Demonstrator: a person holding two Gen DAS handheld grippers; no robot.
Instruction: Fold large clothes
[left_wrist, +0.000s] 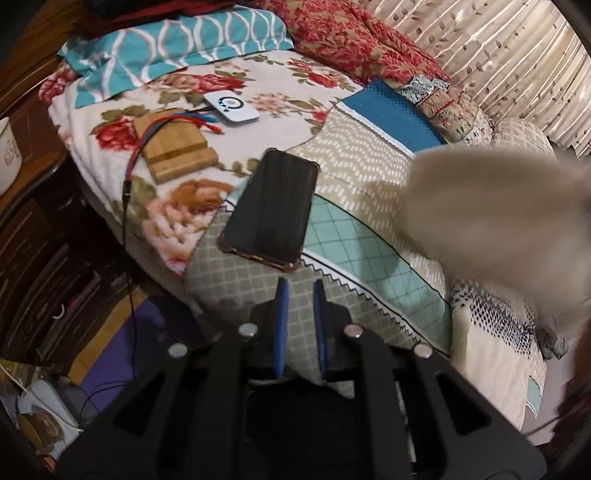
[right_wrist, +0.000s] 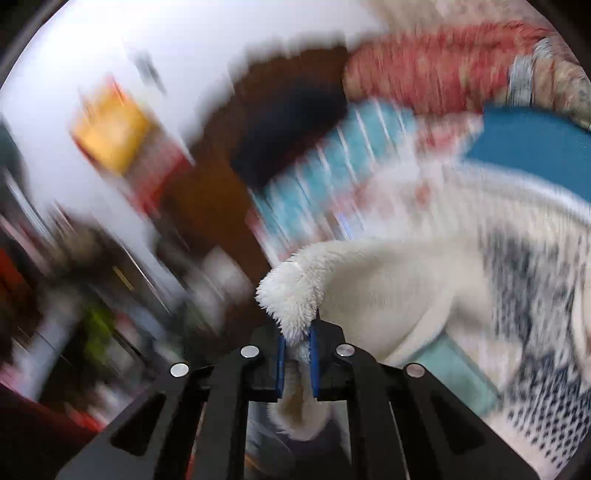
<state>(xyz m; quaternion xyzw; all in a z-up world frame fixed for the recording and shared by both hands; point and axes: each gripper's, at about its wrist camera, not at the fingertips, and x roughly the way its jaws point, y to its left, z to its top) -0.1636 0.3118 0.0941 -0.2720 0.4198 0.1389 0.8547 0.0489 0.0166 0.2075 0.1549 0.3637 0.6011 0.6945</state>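
The right gripper (right_wrist: 297, 345) pinches the fluffy cream fleece garment (right_wrist: 369, 291) mid-carry; the left gripper (left_wrist: 300, 295), spread and empty, must next take 1 opposite edge.

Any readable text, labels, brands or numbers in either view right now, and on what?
None can be read.
White box with lit ring: glowing marks only, no legible text.
Black phone in brown case: screen dark.
White bowl at left edge: pink print, illegible.
Right wrist view: motion-blurred; yellow-red package unreadable.
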